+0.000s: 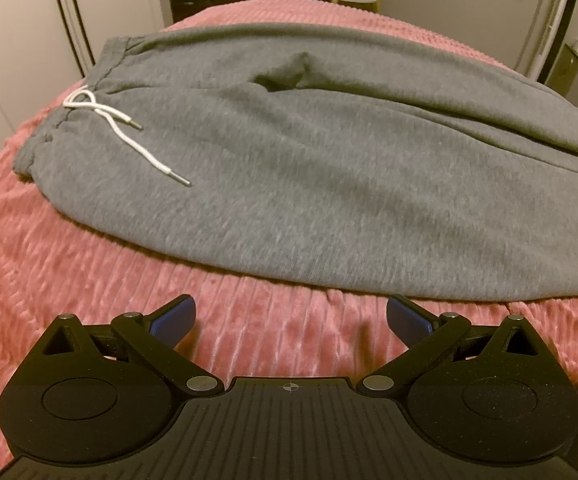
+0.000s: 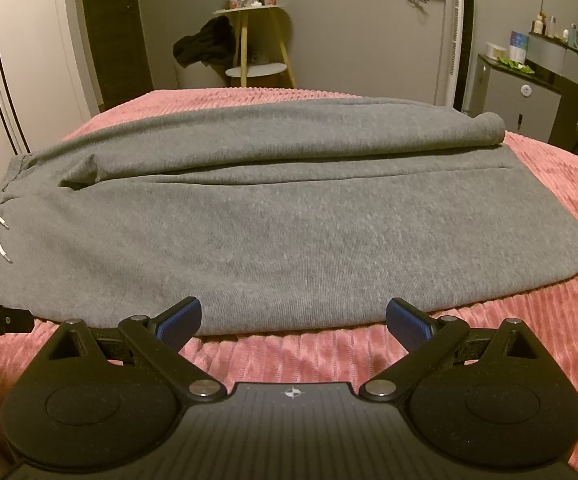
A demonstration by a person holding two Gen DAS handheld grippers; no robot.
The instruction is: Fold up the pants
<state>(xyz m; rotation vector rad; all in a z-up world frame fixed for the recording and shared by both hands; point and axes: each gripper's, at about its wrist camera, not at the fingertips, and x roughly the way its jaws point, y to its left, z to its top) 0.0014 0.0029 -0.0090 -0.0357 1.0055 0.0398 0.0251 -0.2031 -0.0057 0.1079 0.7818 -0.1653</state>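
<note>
Nearest, the left gripper (image 1: 291, 314) and the right gripper (image 2: 293, 318) both hover with fingers spread wide, holding nothing, just short of the near edge of the pants (image 2: 249, 216). The grey pants lie flat across the pink blanket (image 1: 89, 264), waistband and white drawstring (image 1: 125, 132) to the left. Beyond stands a small side table (image 2: 255, 40).

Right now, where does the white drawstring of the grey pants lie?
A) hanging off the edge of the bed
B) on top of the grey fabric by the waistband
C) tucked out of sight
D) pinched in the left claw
B: the white drawstring lies loose on the grey pants beside the waistband, and the left claw is open and holds nothing.
</note>
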